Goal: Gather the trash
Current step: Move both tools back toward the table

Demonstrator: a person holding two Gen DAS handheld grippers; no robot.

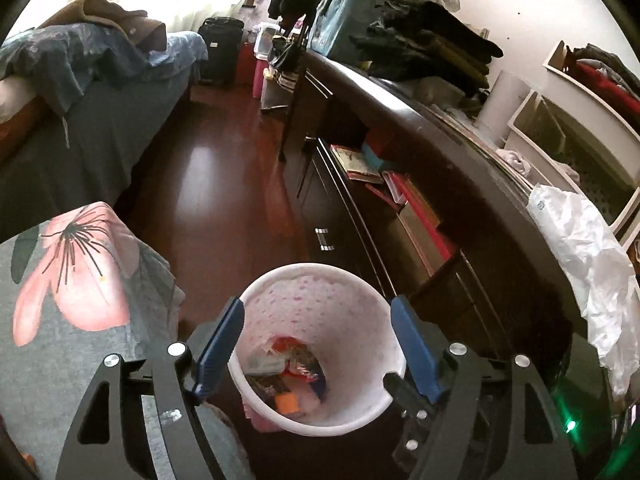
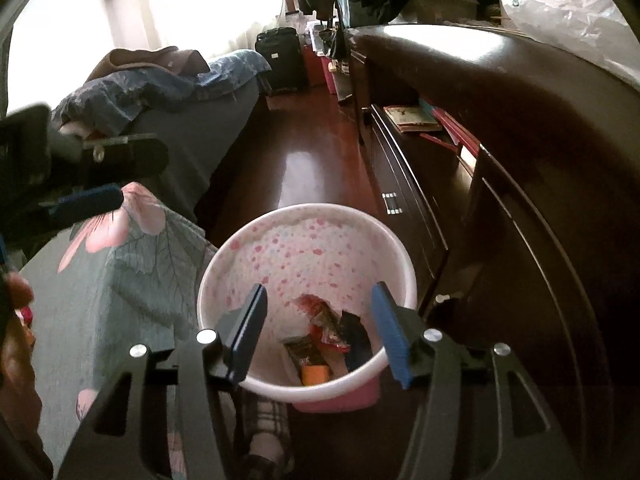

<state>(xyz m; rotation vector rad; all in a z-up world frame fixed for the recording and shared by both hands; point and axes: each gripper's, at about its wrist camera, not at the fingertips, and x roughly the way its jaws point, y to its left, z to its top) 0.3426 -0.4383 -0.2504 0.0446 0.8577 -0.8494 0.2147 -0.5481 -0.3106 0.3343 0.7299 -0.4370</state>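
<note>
the trash (image 1: 286, 376) (image 2: 328, 344) lies at the bottom of a white wastebasket (image 1: 316, 280) (image 2: 308, 216) whose inner wall is speckled with pink dots: red and dark wrappers, a pale wrapper and an orange piece, all heaped together. the wastebasket stands on the dark red wooden floor (image 1: 224, 184) (image 2: 312, 160), between a bed corner covered with a grey floral bedspread (image 1: 76, 280) (image 2: 132, 276) and a long dark dresser (image 1: 460, 184) (image 2: 520, 140).

the left gripper (image 1: 318, 344) hangs over the wastebasket's mouth, its blue-padded jaws spread wide with nothing between them, one pad over each side of the rim. the right gripper (image 2: 320, 332) hangs over the same opening, its jaws also apart and empty, framing the trash below. in the right wrist view the left gripper (image 2: 92, 200) shows at the left edge, above the bedspread.

one dresser drawer stands open with books (image 1: 360, 164) (image 2: 412, 118) inside. a crumpled white plastic bag (image 1: 588, 264) (image 2: 568, 12) lies on the dresser top, folded dark clothes (image 1: 432, 48) further along it. across the floor is a second bed with a blue quilt (image 1: 80, 56) (image 2: 160, 88) and a black suitcase (image 1: 220, 48) (image 2: 282, 60) near the bright window.
</note>
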